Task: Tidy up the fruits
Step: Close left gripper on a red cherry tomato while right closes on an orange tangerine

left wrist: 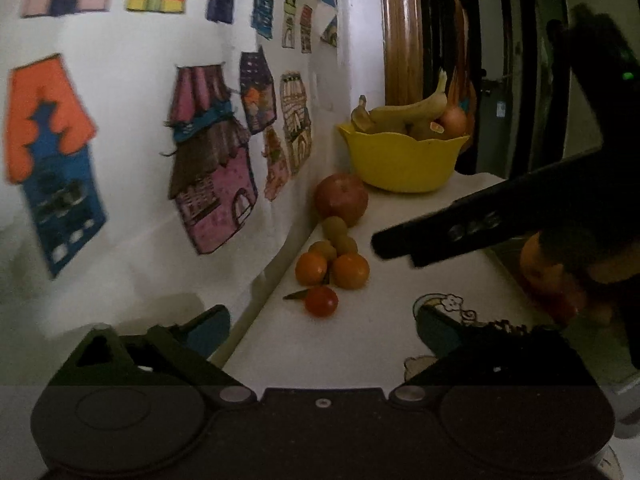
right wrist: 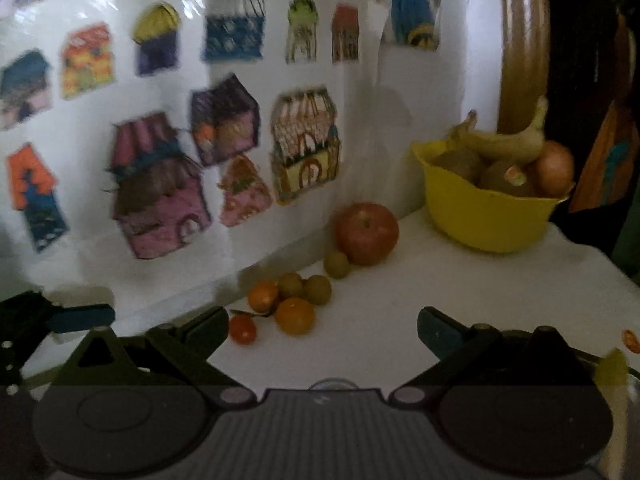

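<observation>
We see a yellow bowl [right wrist: 486, 220] with a scalloped rim standing at the far end of the white counter, near the wall. In it lie bananas [right wrist: 500, 142], brownish round fruits [right wrist: 460, 164] and an onion-like bulb [right wrist: 554, 168]. Just beside the bowl, toward us, a red apple [right wrist: 366, 232] sits stem up. Nearer still, along the wall, small green-yellow fruits [right wrist: 337, 265] and two oranges [right wrist: 295, 315] cluster together, touching, with a little red tomato [right wrist: 242, 329] closest to us.
</observation>
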Tool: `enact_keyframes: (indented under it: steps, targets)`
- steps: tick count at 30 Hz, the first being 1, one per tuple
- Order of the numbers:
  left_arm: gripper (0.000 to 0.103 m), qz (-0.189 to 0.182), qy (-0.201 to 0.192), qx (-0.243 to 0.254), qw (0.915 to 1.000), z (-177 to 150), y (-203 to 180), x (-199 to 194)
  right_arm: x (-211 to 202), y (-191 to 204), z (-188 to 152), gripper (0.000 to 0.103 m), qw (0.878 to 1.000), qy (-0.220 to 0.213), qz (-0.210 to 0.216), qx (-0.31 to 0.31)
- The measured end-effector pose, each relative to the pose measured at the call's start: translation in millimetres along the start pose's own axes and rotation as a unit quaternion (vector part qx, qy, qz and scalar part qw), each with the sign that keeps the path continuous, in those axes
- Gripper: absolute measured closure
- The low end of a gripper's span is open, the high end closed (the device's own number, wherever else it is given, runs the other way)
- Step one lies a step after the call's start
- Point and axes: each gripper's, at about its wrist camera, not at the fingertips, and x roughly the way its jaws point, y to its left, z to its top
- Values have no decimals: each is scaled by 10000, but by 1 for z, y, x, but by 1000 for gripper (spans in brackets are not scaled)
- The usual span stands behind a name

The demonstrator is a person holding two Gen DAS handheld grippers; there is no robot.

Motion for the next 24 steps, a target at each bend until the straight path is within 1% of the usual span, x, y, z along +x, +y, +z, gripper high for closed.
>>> enact_keyframes:
  steps: [2, 7, 9, 13, 15, 20, 23, 24]
  targets:
    - [12, 14, 25, -20, 10000, 2, 1, 9, 18, -4, 0, 13, 9999, 129, 56, -67]
    - [20, -44, 111, -61, 9999, 5, 2, 29, 47, -13, 0, 24, 9990, 379, 191, -113]
    - [25, -48, 173, -47, 9998, 4, 1, 36, 55, -13, 0, 25, 9985, 446, 271, -137]
    - [29, -57, 235, -73, 9997, 4, 0, 46, 65, -11, 0, 29, 9974, 533, 438, -196]
    - [33, -23, 263, -65, 9996, 4, 0, 49, 67, -8, 1, 30, 9969, 559, 491, -267]
    - [39, 26, 321, -128, 9994, 4, 2, 55, 75, -3, 1, 41, 9958, 636, 537, -383]
    - [42, 61, 322, -127, 9994, 5, 2, 57, 80, -2, 0, 43, 9956, 669, 546, -366]
    - [43, 73, 323, -129, 9994, 6, 2, 57, 82, -2, 0, 45, 9955, 677, 564, -358]
